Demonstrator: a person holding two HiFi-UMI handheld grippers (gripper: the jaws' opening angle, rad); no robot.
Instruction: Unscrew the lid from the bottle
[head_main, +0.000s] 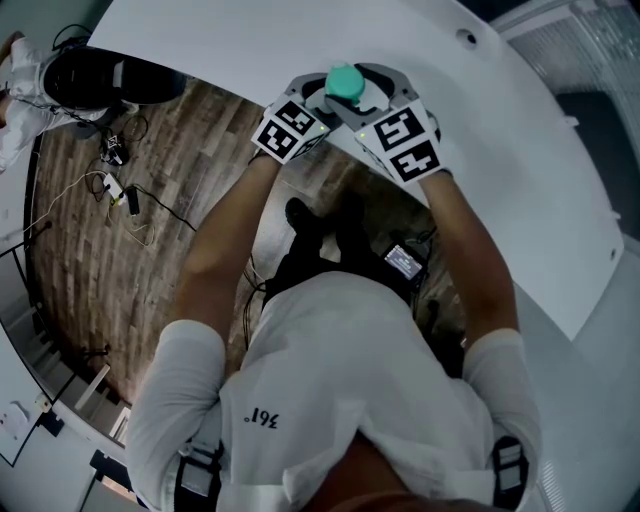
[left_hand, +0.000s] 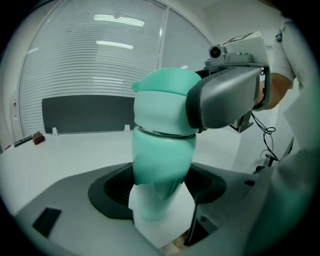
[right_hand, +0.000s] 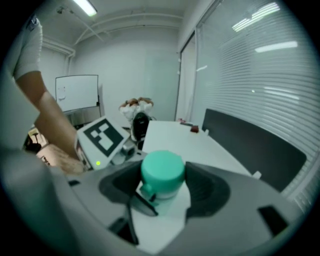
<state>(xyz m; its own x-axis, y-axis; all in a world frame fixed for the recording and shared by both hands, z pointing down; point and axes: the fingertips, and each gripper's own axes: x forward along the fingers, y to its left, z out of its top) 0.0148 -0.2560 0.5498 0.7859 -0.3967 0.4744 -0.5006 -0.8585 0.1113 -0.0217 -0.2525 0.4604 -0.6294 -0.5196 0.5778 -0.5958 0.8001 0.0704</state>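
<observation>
Mint-green plastic is what catches the eye: the bottle (left_hand: 159, 165) is held up in the air between the two grippers, straight out at the person's 12 o'clock, over the near edge of the white table (head_main: 250, 40). Its lid (head_main: 346, 80), the same green, faces upward toward the head camera and is seated on the neck.

From the left gripper's own view, the left gripper (left_hand: 157, 197) has its dark jaws closed against the bottle's body, one on each side. The right gripper (right_hand: 162, 185) grips higher up: its jaws press on the lid from both sides, with the cap's round top showing between them. In the left gripper view, one grey jaw of the right gripper lies against the lid at about 3 o'clock.

Seen from above, the left gripper's marker cube (head_main: 290, 130) sits at 8 o'clock of the lid and the right one (head_main: 405, 145) at 4 o'clock, both just beside it.

Below the forearms lies a wooden floor (head_main: 120, 240) with loose cables (head_main: 120, 190). Window blinds (left_hand: 100, 65) run behind the bottle, and a whiteboard (right_hand: 76, 92) stands well apart at the far wall.
</observation>
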